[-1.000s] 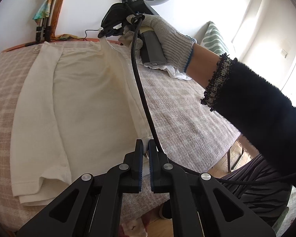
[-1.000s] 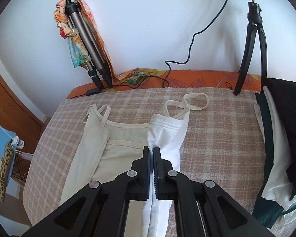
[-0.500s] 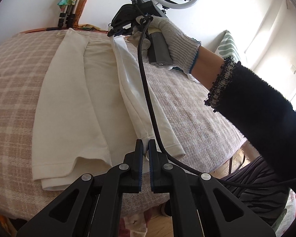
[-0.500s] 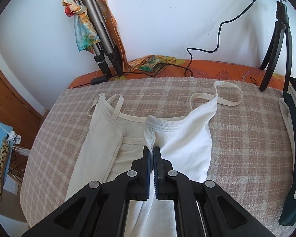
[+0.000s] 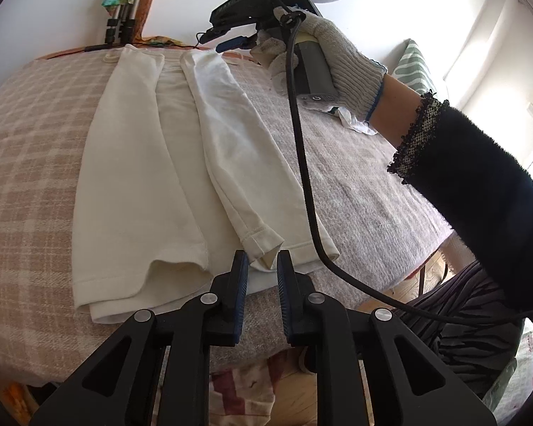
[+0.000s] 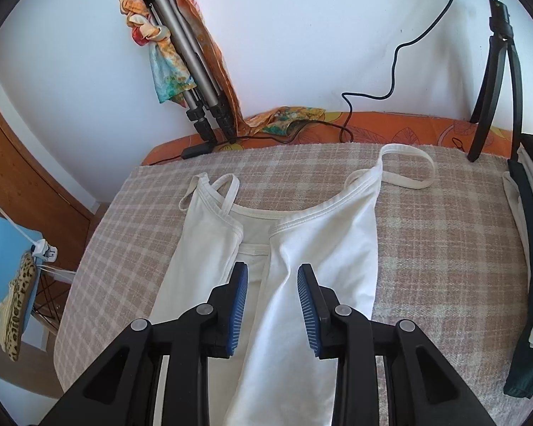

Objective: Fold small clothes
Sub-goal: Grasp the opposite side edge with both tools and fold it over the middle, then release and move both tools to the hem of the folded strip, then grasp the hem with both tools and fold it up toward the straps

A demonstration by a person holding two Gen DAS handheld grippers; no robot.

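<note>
A cream strappy top (image 5: 181,163) lies flat on the checked blanket, both long sides folded in toward the middle. My left gripper (image 5: 260,266) is open at the hem end, its fingers either side of the folded corner (image 5: 263,245), not holding it. My right gripper (image 6: 272,277) is open just above the neckline end of the top (image 6: 323,234), the right flap's inner edge between its fingers. In the left wrist view the right gripper (image 5: 227,37) hovers over the far end of the top, held by a gloved hand.
The checked blanket (image 6: 444,248) covers the table. Folded dark and white clothes (image 6: 526,248) lie at the right edge. Two tripods (image 6: 195,81) (image 6: 494,81) and a cable stand along the back wall. The near table edge (image 5: 391,277) drops to the floor.
Both grippers have opened and let go of the right side of the top, which now lies folded over the middle. The right gripper has lifted slightly.
</note>
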